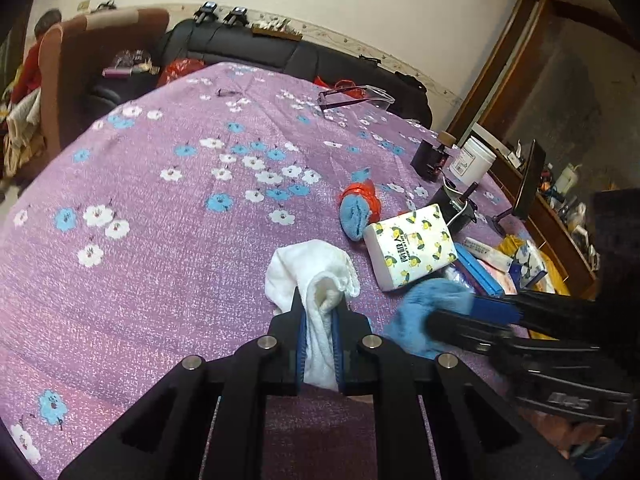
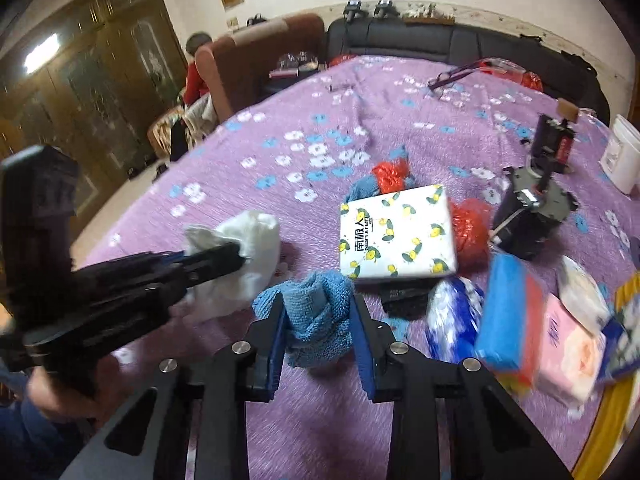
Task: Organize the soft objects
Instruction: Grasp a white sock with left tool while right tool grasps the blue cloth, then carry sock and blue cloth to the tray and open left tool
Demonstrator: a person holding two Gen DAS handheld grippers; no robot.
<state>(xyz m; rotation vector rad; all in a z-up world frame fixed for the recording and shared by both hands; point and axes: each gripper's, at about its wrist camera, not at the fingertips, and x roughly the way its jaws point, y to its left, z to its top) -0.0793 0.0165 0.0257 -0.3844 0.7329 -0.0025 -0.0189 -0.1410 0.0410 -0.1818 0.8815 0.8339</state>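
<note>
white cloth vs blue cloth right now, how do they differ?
Colour: the white cloth is plain white, the blue cloth is mid blue. Holder: the left gripper pinches the white cloth; the right gripper has the blue cloth between its fingers. Position: the white cloth lies left of the blue cloth. Shared: both are crumpled terry-like fabric on the purple floral sheet.

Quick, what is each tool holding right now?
Left tool: shut on the white cloth.
Right tool: shut on the blue cloth.
</note>
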